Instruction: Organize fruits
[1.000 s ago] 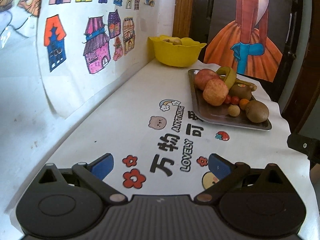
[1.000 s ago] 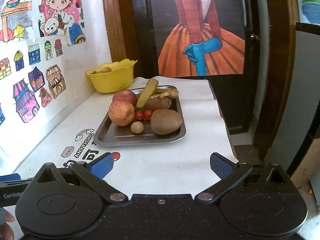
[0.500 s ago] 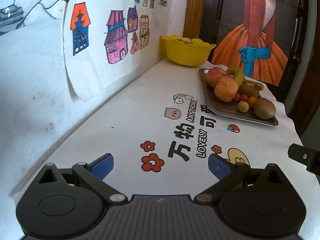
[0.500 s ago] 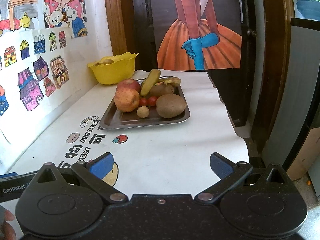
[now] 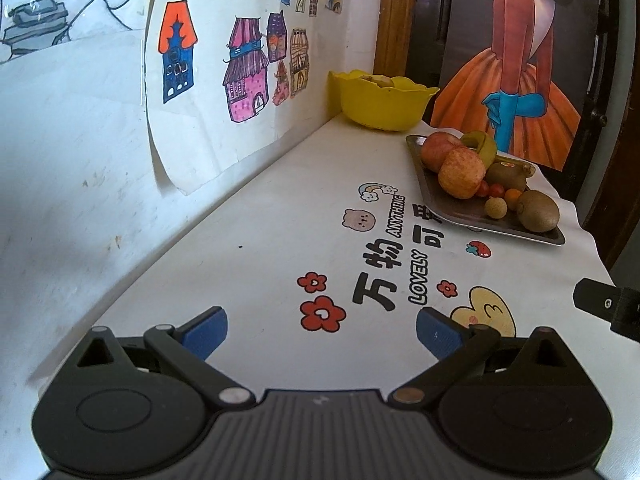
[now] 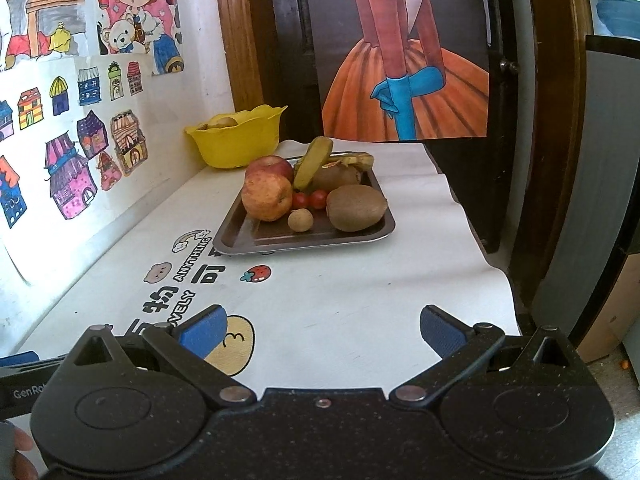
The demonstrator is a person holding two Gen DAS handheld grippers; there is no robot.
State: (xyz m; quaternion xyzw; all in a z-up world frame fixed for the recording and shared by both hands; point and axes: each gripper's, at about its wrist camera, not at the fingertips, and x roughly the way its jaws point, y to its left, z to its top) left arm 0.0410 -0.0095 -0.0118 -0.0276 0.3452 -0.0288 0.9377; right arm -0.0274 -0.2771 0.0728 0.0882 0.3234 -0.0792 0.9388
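Left wrist view: the left tongs point(image 5: 320, 330) hang wide open and empty over the white printed bench point(image 5: 280, 240), well short of the fruit.
Right wrist view: the right tongs point(image 6: 322, 330) gape empty too, aimed at the grey metal tray point(image 6: 304, 240), probably lining up a pick. It holds two red apples point(image 6: 267, 196), two brown kiwis point(image 6: 356, 207), two cherry tomatoes point(image 6: 310, 200), one longan and bananas; the yellow plastic bowl point(image 6: 240, 142) behind holds some fruit.

Two apples point(image 6: 267, 196), two kiwis point(image 6: 356, 207), two cherry tomatoes point(image 6: 310, 200), one tray point(image 6: 304, 240), one bowl point(image 6: 236, 142)
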